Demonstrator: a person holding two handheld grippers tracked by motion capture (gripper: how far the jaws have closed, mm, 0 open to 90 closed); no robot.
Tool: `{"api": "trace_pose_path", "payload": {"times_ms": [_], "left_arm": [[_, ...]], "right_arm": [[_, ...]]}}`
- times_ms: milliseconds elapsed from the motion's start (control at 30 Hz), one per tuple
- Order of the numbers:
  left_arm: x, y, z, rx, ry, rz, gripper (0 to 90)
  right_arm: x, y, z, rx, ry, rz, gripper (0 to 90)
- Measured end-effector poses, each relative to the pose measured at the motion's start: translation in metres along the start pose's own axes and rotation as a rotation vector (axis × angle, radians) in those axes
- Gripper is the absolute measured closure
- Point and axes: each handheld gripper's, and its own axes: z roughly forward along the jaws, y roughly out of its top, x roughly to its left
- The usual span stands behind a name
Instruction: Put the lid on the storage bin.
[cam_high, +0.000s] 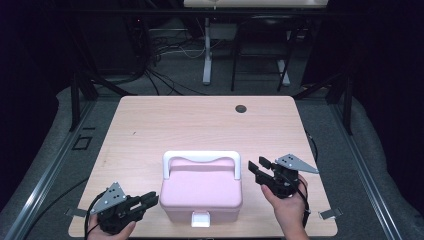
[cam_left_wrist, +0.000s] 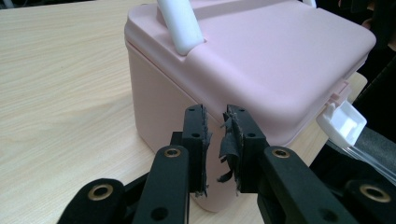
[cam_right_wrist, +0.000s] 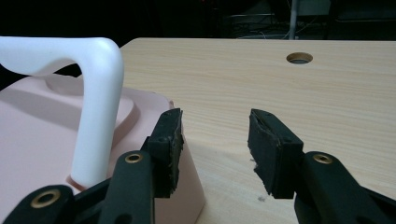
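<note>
A pink lidded box (cam_high: 201, 192) with a white carry handle (cam_high: 201, 157) and a white front latch (cam_high: 200, 219) stands at the table's near middle. My left gripper (cam_high: 146, 201) lies at the box's left, low on the table. In the left gripper view its jaws (cam_left_wrist: 215, 126) stand a narrow gap apart with nothing between them, pointing at the box's (cam_left_wrist: 261, 60) near corner. My right gripper (cam_high: 258, 169) is held at the box's right, beside the handle end. Its jaws (cam_right_wrist: 215, 135) are open wide and empty, next to the handle (cam_right_wrist: 98, 93).
The light wooden table (cam_high: 150, 125) has a round cable hole (cam_high: 241, 108) near its far edge. Dark floor, cables and table legs lie beyond it. The box's latch (cam_left_wrist: 343, 121) juts out over the near table edge.
</note>
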Motion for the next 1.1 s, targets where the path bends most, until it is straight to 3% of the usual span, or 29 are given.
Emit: {"api": "trace_pose_path", "payload": {"times_ms": [333,1100], "left_arm": [[0.004,0.001,0.001,-0.008,0.007,-0.015,77.3],[0.018,0.003,0.006,-0.004,0.051,-0.042,65.8]], "right_arm": [[-0.002,-0.001,0.0,0.001,-0.003,0.009,54.5],[-0.007,-0.003,0.002,0.001,-0.005,0.015,53.6]]}}
